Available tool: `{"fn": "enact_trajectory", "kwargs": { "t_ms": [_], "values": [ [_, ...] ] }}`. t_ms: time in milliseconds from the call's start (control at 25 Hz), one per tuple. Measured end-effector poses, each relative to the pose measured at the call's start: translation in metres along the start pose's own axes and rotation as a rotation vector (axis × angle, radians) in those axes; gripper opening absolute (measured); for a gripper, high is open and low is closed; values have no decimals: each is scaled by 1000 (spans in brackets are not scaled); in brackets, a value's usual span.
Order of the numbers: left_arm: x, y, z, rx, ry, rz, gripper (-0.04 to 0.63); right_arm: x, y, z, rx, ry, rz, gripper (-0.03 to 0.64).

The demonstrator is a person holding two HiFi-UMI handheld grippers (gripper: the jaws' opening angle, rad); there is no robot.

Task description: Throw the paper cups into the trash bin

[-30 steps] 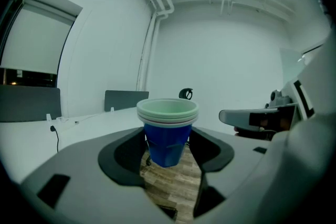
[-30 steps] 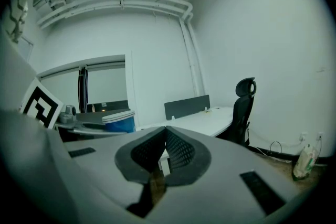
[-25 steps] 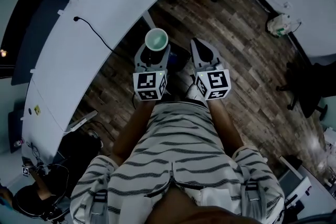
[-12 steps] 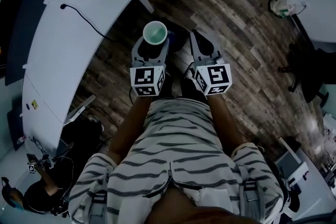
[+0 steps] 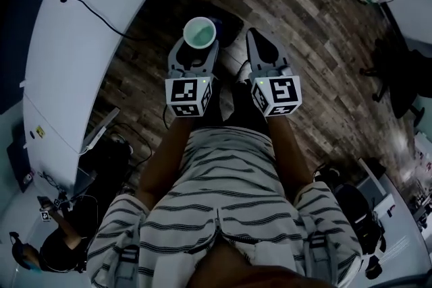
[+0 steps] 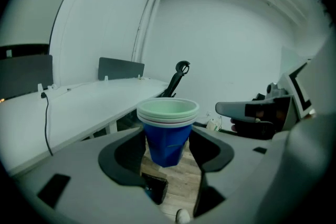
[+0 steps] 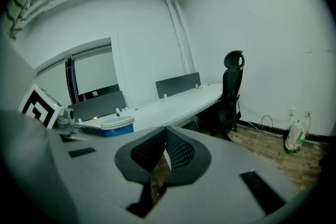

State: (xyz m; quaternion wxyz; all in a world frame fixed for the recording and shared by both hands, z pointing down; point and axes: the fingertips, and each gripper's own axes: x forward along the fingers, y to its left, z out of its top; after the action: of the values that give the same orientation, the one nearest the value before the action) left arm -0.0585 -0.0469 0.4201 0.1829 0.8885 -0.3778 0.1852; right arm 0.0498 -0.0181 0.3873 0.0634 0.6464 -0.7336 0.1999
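Left gripper (image 5: 194, 56): fingers (image 6: 126, 153) pinch a nested stack of paper cups (image 6: 168, 131) by its blue lower wall. The stack is upright, mouth up. White surface (image 5: 81, 37) lies left of these fingers, with wooden floor (image 5: 310, 30) beneath. Right gripper (image 5: 262, 54), just beside: fingers (image 7: 181, 152) pressed together, nothing between them.

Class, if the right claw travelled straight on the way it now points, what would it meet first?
Probably the white desk, lying just beyond the shut right claw's tips; depth is unclear. The office chair stands right of that line.
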Motion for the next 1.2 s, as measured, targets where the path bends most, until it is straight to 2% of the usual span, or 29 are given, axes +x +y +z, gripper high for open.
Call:
{"fn": "enact_trajectory", "kwargs": {
  "t_ms": [760,1200],
  "values": [
    [53,4,-88,-35,163,-41,279,20,-29,-87,89,112,-55,15],
    [81,12,-145,-71,246,-15,279,30,-35,-125,123,160,-39,15]
  ]
}}
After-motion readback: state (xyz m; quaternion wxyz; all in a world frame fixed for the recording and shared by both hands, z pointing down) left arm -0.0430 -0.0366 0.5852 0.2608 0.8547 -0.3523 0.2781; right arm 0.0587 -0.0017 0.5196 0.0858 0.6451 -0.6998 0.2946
